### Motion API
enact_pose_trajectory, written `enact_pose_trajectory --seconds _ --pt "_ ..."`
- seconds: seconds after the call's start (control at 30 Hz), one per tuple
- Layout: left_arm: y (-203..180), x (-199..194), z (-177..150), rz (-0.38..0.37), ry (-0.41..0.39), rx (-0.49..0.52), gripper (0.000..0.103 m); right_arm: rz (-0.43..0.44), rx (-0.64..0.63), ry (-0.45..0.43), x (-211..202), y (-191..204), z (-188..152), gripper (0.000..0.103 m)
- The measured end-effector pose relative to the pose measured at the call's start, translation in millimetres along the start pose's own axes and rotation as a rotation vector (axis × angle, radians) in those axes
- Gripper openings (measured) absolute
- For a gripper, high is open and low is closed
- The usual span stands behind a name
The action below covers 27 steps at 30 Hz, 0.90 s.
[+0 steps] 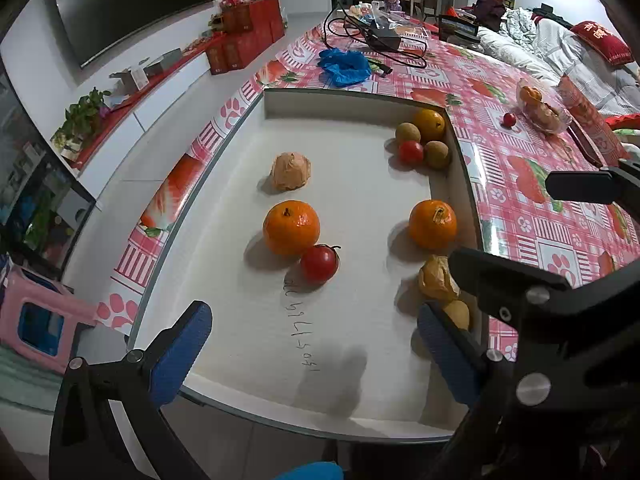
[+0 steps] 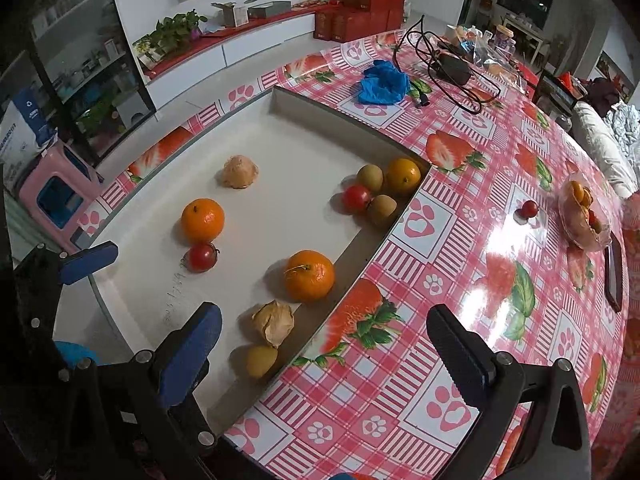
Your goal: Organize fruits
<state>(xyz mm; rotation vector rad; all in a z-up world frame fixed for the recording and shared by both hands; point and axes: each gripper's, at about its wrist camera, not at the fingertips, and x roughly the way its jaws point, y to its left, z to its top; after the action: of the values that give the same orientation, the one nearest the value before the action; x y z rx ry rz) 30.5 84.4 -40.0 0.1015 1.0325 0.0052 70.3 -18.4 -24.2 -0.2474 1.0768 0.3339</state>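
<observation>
Tray [image 1: 352, 108] holding oranges [image 1: 291, 227], tomatoes [image 1: 319, 263], bowl [image 2: 585, 216] of fruit

Tray [image 1: 352, 100] on table [image 1: 520, 208], tomato [image 1: 319, 263] touching mandarin [image 1: 291, 227] mid-tray, 4 fruits [image 1: 423, 139] in far-right corner

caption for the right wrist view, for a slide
Open right gripper hovers over the white tray's edge, oranges and tomatoes scattered inside.
</observation>
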Motion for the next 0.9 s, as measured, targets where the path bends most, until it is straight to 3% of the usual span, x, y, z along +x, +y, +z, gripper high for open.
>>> enact_pose_trajectory --seconds 0.9 --pt "1.5 -0.6 -0.2 -0.018 -0.001 -0.016 0.103 -0.004 -0.010 0.009 1.9 3.2 -1.9 0.103"
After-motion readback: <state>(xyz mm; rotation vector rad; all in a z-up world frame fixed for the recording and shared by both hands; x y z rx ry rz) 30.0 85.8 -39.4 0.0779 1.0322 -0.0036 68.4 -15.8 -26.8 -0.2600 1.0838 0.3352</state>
